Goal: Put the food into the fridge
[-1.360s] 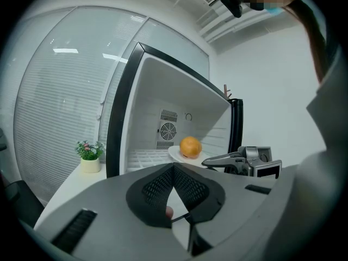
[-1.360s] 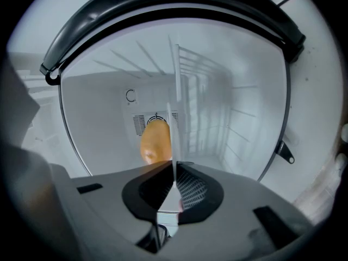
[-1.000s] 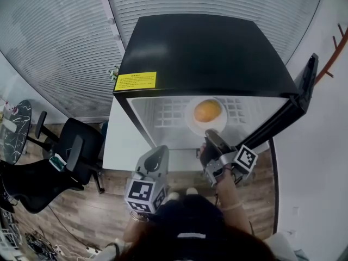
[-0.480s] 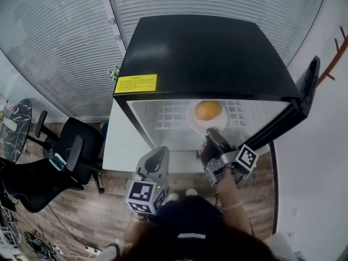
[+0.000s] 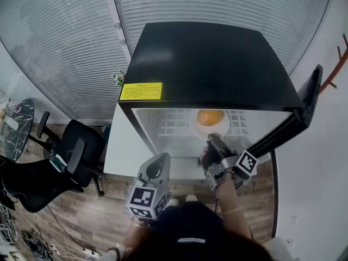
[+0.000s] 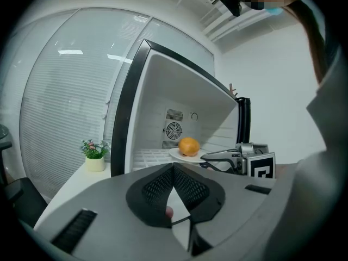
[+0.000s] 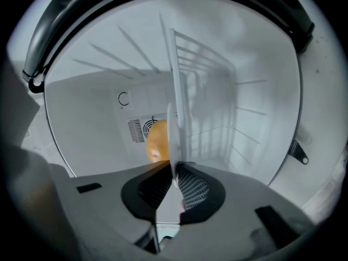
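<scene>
Opening right hand-held gripper [image 7: 175, 173], plate rim [image 7: 172, 126] between jaws, orange [image 7: 156, 143] just beyond.

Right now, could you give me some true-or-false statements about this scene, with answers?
1. The fridge door stands open. True.
2. The orange lies on a plate inside the fridge. True.
3. The left gripper holds the orange. False: its jaws are together on nothing, outside the fridge.
4. The label on the fridge top is blue. False: it is yellow.
5. A potted plant stands beside the fridge. True.
</scene>
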{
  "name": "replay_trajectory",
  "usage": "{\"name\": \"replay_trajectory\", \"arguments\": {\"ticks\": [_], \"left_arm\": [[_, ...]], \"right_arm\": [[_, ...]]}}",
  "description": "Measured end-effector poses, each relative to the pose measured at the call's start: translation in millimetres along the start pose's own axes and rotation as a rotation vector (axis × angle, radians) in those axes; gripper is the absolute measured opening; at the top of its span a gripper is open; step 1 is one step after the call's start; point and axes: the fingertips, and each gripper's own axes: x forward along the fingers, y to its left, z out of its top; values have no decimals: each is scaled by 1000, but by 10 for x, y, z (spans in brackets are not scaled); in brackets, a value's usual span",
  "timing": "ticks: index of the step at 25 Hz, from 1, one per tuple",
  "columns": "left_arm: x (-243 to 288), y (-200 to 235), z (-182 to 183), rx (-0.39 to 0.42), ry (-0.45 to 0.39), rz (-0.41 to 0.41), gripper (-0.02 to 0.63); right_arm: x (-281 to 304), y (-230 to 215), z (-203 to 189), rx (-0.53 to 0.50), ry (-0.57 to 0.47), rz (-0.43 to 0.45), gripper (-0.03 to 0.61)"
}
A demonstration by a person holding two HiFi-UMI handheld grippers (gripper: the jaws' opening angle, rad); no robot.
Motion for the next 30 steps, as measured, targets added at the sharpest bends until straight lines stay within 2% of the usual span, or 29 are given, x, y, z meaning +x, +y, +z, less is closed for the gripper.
{"name": "replay_trajectory", "arguments": {"ticks": [18, 22, 30], "left_arm": [[-4, 26, -31, 0, 11, -9, 12], [-11, 34, -28, -1, 8, -6, 12], [-33, 40, -59, 2, 20, 2, 12]], "right_arm": [[-11, 17, -9, 3, -8, 1, 37], [-10, 28, 1, -3, -8, 16, 63], [-14, 49, -36, -9, 3, 23, 63]]}}
